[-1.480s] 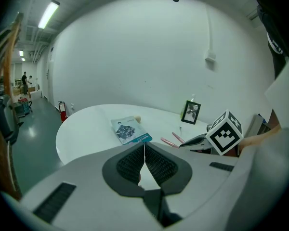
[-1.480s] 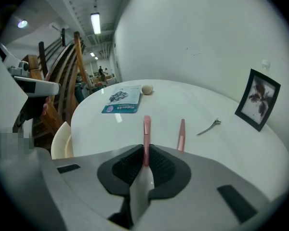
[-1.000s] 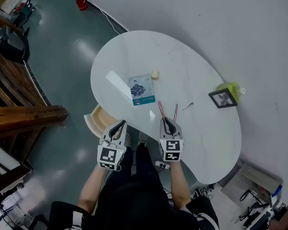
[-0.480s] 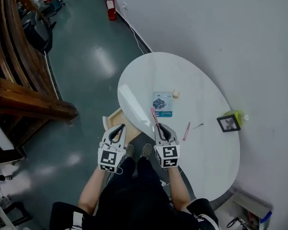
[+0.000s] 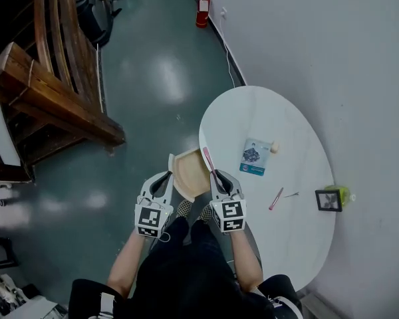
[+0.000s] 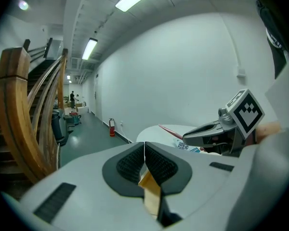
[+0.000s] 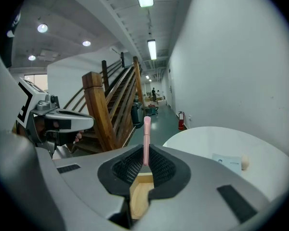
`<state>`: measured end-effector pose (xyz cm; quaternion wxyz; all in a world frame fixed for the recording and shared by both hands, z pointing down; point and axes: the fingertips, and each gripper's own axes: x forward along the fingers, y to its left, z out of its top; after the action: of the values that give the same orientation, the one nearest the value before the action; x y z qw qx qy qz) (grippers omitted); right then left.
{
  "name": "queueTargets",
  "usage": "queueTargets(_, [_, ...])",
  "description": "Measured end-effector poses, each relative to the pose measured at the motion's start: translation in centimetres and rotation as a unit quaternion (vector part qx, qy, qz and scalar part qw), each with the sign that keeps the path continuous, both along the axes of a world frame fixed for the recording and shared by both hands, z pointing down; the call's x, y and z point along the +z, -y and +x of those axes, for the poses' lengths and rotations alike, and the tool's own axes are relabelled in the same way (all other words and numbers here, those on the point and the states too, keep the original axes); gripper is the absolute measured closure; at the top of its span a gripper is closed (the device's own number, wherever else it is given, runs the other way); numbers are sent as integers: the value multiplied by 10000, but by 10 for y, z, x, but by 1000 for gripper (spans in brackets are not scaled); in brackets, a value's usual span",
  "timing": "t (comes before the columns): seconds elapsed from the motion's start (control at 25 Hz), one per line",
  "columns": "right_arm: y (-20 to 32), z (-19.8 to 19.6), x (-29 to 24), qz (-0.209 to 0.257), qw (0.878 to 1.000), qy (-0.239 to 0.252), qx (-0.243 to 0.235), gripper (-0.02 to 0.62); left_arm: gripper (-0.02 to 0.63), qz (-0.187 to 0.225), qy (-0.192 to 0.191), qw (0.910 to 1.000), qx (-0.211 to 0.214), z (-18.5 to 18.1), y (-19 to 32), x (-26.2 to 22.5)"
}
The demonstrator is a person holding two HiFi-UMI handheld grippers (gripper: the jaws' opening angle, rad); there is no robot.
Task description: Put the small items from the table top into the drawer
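While the right gripper (image 5: 215, 175) clamps a pink pen (image 5: 207, 158) over the drawer (image 5: 186, 170), ready to drop it, the left gripper (image 5: 164, 177) hangs beside that drawer, jaws together, empty.

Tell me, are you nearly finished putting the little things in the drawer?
Just starting. Done: the wooden drawer is open, and I see nothing in it yet. In hand: the right tool grips a pink stick close to the drawer; the left tool is shut and empty. Left: a card, a small cream ball, a second pink stick and a thin metal piece lie on the white table.
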<state>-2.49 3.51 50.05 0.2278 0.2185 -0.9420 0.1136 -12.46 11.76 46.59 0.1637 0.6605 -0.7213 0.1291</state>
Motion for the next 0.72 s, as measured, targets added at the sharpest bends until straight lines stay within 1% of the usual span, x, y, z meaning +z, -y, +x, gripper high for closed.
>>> queueTargets(0.12, [-9,-12,7,-56,9999,-35,-147,540,586,-41,-66,9998,-173,-10,-10,7])
queueTargets(0.28, [-18,-19,31,-219,9993,-172,-252,540,586,-183,-244,9994,-191,-11,-17,33])
queueTargets(0.52, [-35,-14,90,-592,9964,-531,-290,540,586,-472,-470,9978,-71,-8,-16,85])
queueTargets(0.72, [-46,-2,147,-874,9925,-819,-236,540,586,-818,-716,9941,-44,-3,-24,141])
